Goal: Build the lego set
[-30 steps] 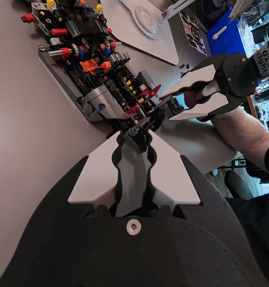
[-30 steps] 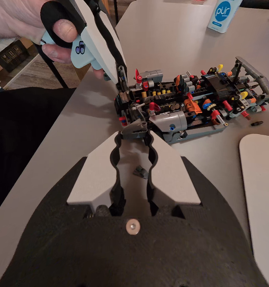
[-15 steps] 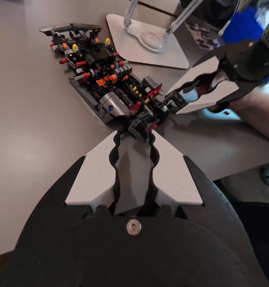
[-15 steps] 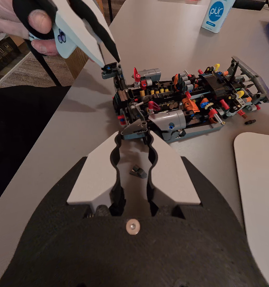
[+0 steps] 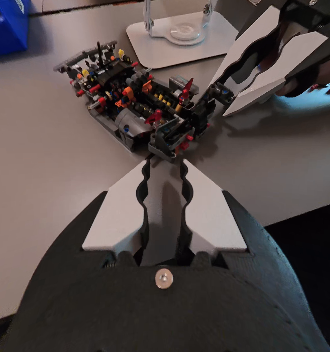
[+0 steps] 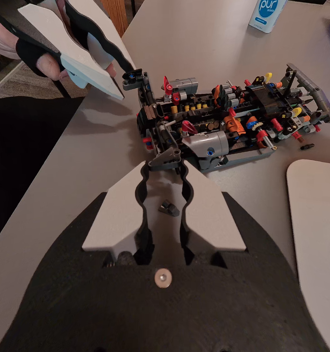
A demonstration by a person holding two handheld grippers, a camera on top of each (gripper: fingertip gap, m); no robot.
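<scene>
Lego set (image 5: 141, 106) lies just ahead of both jaws' tips.

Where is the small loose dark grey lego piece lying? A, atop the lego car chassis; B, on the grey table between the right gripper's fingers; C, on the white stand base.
B: the small dark grey lego piece lies on the grey table, in the gap between the fingers of the right gripper.

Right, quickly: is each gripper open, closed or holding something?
Left gripper: jaws apart at a grey corner piece of the lego model; grip cannot be told.
Right gripper: jaws apart around its grey end piece; grip cannot be told.
</scene>
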